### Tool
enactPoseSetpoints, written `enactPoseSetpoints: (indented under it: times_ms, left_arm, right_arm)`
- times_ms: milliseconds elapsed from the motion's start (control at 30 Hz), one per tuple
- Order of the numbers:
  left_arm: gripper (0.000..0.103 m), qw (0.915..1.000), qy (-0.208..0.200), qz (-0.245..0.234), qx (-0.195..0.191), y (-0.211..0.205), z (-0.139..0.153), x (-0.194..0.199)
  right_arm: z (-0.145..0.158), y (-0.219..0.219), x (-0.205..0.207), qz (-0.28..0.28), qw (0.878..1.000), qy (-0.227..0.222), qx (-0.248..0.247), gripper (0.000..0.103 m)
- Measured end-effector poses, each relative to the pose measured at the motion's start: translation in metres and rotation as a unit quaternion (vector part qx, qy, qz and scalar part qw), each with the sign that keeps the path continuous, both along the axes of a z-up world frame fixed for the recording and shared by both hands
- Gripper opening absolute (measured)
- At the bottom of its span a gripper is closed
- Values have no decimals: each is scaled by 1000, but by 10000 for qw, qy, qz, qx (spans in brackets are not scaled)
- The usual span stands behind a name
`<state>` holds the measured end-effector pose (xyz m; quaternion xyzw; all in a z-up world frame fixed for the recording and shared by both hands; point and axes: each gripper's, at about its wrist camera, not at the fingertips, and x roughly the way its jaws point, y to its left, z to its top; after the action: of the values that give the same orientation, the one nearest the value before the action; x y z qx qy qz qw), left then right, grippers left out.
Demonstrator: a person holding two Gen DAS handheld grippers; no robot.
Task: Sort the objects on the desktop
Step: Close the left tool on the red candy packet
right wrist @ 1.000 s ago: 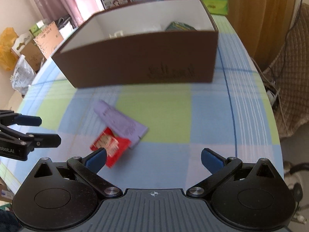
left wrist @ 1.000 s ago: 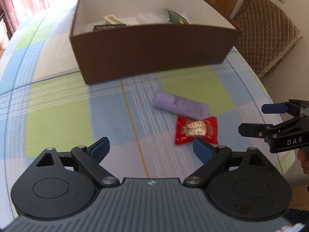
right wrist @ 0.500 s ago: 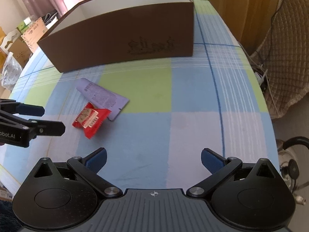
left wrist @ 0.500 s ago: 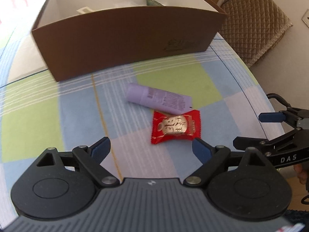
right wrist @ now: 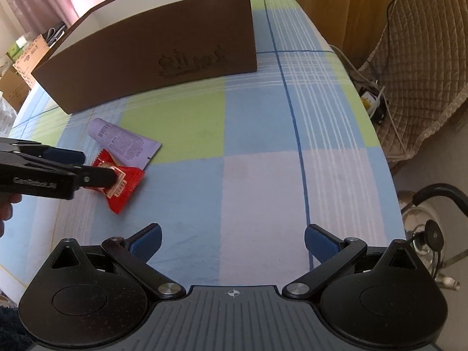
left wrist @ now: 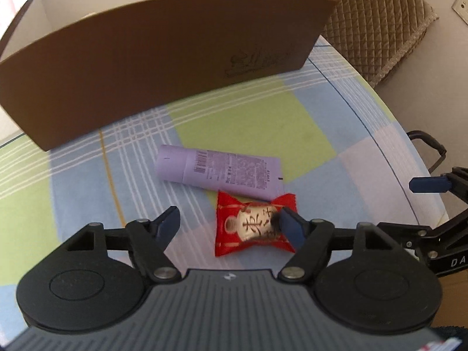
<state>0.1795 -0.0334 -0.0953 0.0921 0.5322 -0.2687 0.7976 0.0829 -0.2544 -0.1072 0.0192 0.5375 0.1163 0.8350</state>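
left hand-held gripper (left wrist: 228, 223) wide open low over red snack packet (left wrist: 254, 226), right pad in front of packet, nothing gripped, packet on checked surface (left wrist: 248, 122) touching purple tube (left wrist: 219, 169), brown box (left wrist: 163, 67) behind, right hand-held gripper (right wrist: 232, 238) wide open, empty

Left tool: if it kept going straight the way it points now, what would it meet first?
Most likely the red snack packet, which lies just ahead of the open left tool with one finger at its edge. Beyond it lies the purple tube, then the brown box.
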Motion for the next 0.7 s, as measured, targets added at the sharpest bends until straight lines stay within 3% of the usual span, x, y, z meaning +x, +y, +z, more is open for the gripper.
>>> enactPoseSetpoints:
  times_ms: [133, 200, 267, 600, 633, 700]
  left_arm:
    - [57, 9999, -45, -110, -32, -2, 0, -1]
    - [45, 9999, -37, -150, -5, 0, 0, -3]
    - [44, 9999, -36, -105, 2, 4, -1, -3]
    - [47, 9959, -15, 888, 169, 78, 1, -2]
    - [50, 9951, -6, 971, 176, 86, 1, -2]
    - [66, 9943, 7, 1044, 200, 98, 3, -5]
  right_arm:
    - [0, 0, 1, 7, 10000, 15, 12, 101]
    - [-1, 1, 3, 21, 10000, 19, 21, 101]
    - [-2, 2, 5, 47, 10000, 24, 32, 101]
    - [-3, 17, 16, 311, 9995, 7, 92, 101]
    - [-3, 18, 17, 344, 9994, 7, 98, 101]
    - [-3, 21, 18, 405, 9991, 7, 113, 101]
